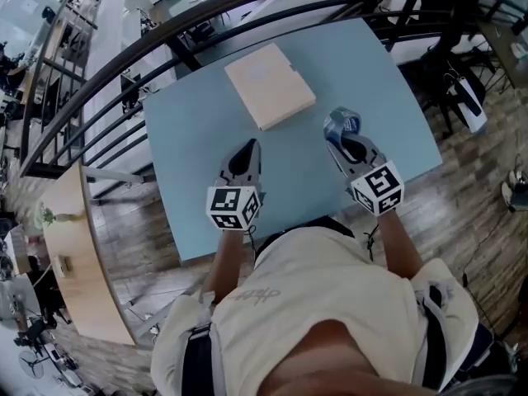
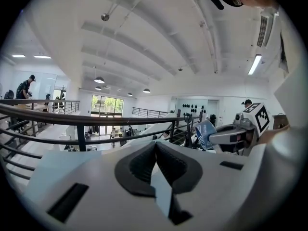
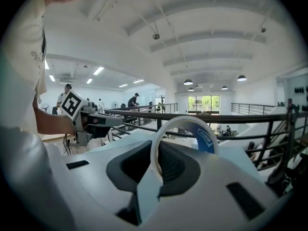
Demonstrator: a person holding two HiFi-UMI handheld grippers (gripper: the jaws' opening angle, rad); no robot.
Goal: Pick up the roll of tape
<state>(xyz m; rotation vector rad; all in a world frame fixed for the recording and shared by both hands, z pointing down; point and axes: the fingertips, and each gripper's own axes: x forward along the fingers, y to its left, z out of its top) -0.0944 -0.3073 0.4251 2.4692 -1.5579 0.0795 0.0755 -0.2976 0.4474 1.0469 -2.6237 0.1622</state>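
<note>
Since the tape (image 3: pixel 206 139) sits clamped in the right gripper's (image 1: pixel 340 139) fingers (image 3: pixel 132 166) above the tabletop (image 1: pixel 190 139), right of centre, pickup looks done; the left gripper's (image 1: pixel 246 151) fingers are together, empty.

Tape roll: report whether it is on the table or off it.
Off it: the right gripper is shut on the tape roll, held in the air above the table.

Bright, even daylight; gripper views bend strongly at their dark, perhaps vignetted, edges.

L gripper (image 1: pixel 249 148) closed, R gripper (image 1: pixel 346 143) clamps tape roll (image 3: pixel 208 139).
</note>
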